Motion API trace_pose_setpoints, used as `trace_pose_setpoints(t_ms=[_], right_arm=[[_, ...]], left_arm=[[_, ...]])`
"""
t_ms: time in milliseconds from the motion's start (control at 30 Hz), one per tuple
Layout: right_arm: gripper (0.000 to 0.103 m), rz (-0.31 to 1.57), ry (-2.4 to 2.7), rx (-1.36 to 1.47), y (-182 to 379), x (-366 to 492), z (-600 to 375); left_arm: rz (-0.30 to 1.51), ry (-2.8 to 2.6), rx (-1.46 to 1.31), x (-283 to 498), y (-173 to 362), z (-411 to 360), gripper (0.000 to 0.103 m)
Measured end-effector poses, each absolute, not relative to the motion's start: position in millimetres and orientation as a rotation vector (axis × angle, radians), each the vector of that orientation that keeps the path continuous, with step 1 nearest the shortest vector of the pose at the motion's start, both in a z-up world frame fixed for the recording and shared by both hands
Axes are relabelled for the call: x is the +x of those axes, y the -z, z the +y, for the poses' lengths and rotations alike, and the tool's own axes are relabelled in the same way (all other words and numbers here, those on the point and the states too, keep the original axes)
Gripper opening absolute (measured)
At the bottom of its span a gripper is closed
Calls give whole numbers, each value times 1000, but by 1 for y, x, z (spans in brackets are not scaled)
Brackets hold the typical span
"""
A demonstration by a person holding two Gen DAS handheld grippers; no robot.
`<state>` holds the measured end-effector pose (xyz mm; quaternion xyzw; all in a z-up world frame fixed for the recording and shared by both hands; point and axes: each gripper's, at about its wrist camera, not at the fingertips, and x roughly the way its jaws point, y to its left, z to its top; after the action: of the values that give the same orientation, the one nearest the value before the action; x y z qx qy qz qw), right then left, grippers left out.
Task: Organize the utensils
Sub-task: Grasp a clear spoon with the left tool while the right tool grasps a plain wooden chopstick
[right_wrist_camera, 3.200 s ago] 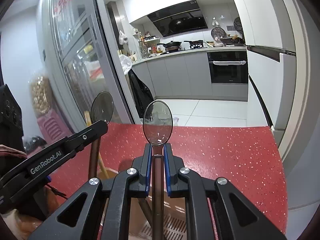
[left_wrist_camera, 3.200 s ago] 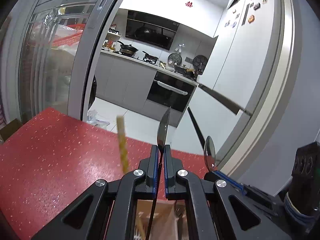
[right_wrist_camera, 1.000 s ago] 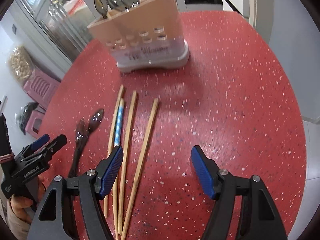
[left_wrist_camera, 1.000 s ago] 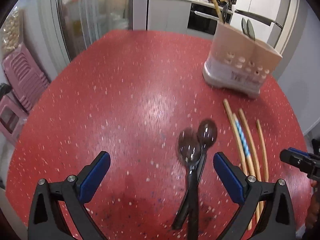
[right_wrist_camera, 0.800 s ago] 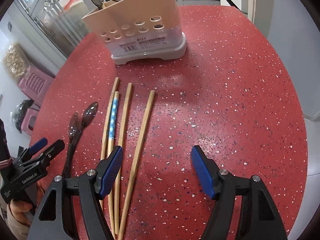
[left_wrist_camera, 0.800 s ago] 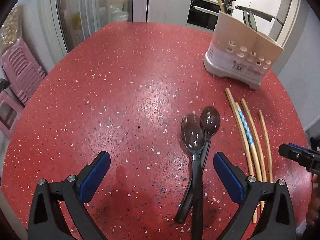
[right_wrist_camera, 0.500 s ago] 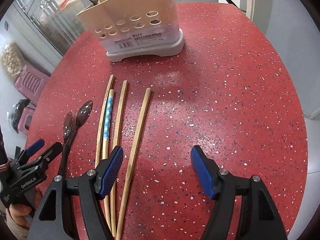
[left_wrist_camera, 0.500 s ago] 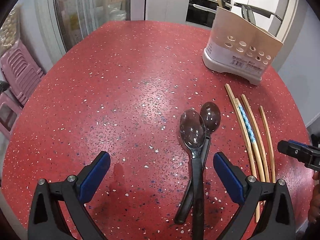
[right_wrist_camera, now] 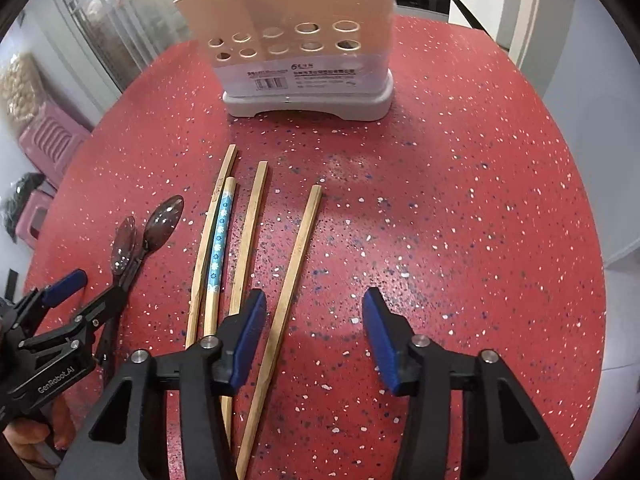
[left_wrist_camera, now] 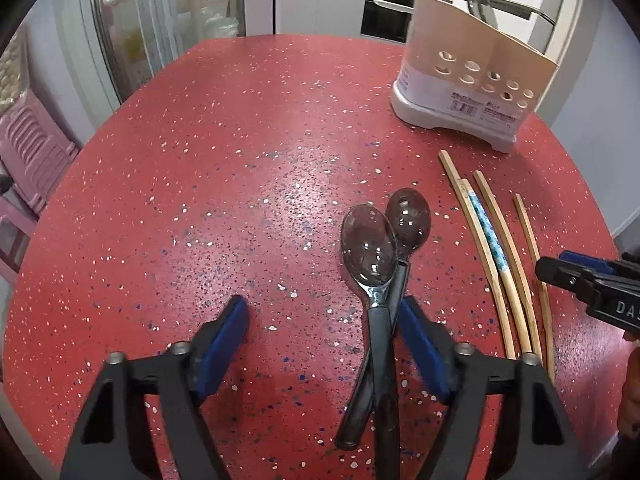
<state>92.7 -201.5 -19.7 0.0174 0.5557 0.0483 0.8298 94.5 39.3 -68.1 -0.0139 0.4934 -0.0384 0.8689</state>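
Observation:
Two dark spoons [left_wrist_camera: 370,252] lie crossed on the red speckled table [left_wrist_camera: 200,200]. My left gripper [left_wrist_camera: 322,328] is open over their handles, jaws closing, with the handles close by the right pad [left_wrist_camera: 420,340]. Several wooden chopsticks [right_wrist_camera: 216,248] lie side by side to the spoons' right. One separate chopstick [right_wrist_camera: 298,256] runs between the jaws of my right gripper [right_wrist_camera: 314,328], which is open and closing, close to its left pad [right_wrist_camera: 248,328]. The beige utensil holder [right_wrist_camera: 304,52] stands at the far side with utensils in it.
The left gripper [right_wrist_camera: 96,286] shows at the left of the right wrist view, a hand [right_wrist_camera: 24,440] under it. The right gripper [left_wrist_camera: 560,266] pokes in at the right of the left wrist view. Pink stools [left_wrist_camera: 28,152] stand beyond the table's left edge.
Both grippers have left the holder, without the knife and spoon they held, and sunk over the table. In the last half second both pairs of jaws have narrowed.

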Motion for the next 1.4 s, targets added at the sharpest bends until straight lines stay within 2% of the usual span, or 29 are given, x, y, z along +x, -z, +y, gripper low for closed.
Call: trace_pose_setpoints(t_ms=[100, 200, 267, 300, 367, 433, 667, 933, 1100, 1133, 1200, 1267, 1400], right_arm=[[43, 1179, -94, 2, 22, 96, -195], [35, 1180, -105, -12, 22, 96, -191], [25, 1180, -119, -23, 22, 96, -187], [23, 1180, -125, -27, 22, 95, -185], [13, 1179, -140, -32, 22, 96, -182], [8, 1177, -154, -35, 22, 96, -180], [3, 1166, -187, 32, 21, 89, -193], [2, 1097, -242, 66, 8, 84, -208], [3, 1136, -249, 65, 9, 86, -207], [4, 1160, -250, 70, 12, 89, -208], [13, 1191, -248, 65, 16, 90, -205], [32, 1199, -241, 47, 18, 90, -203], [31, 1219, -203, -16, 23, 92, -193]], left_arm=[[1030, 103, -26, 91, 66, 36, 84], [1029, 132, -20, 89, 64, 32, 71], [1031, 157, -19, 89, 63, 29, 56], [1032, 170, -20, 89, 63, 28, 53], [1032, 187, -20, 88, 63, 25, 37], [1028, 191, -11, 87, 63, 23, 37], [990, 198, -72, 82, 54, 34, 37], [948, 211, -119, 79, 41, 38, 37], [932, 216, -112, 76, 36, 36, 37], [930, 216, -112, 75, 35, 37, 37], [926, 216, -117, 74, 33, 38, 37], [924, 217, -117, 74, 34, 38, 37], [921, 219, -120, 73, 34, 39, 37]])
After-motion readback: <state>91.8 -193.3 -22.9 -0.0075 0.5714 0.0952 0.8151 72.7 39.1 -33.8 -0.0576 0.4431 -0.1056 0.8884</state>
